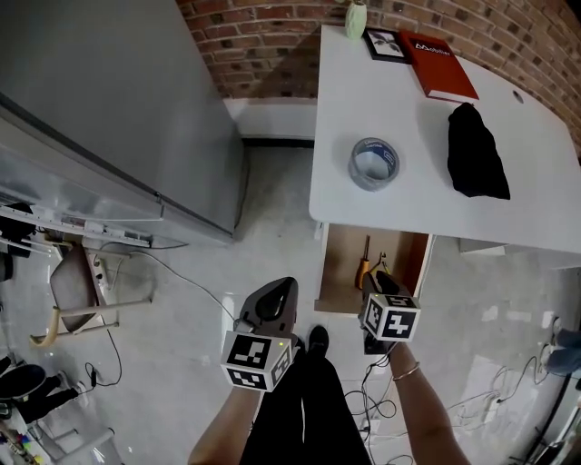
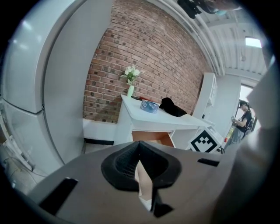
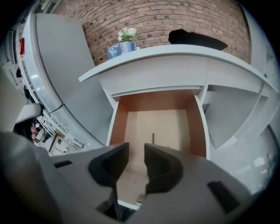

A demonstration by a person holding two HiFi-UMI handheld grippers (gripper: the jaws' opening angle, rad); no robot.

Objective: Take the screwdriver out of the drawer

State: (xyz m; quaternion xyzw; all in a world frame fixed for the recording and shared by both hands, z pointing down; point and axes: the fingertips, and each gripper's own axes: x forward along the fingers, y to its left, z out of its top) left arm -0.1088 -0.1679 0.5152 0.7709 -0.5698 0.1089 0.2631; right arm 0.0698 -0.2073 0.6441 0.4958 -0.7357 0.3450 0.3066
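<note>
Hovering your open right gripper (image 3: 136, 154) over the wooden drawer (image 1: 338, 272), close on the orange-handled screwdriver (image 1: 364, 264) at twelve o'clock; left gripper (image 2: 140, 162) idles closed.

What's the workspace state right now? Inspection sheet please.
Surface: white table, bare wood drawer beneath it pulled open.
Job's things: orange-handled screwdriver lying in the drawer, untouched.
Clutter: grey tape roll, black cloth, red book, framed picture, pale green vase on the table.
Grippers: left gripper fingers together, empty; right gripper fingers apart, empty, facing the drawer.
Cables: loose cables on the floor.
Surroundings: brick wall, grey cabinet.
</note>
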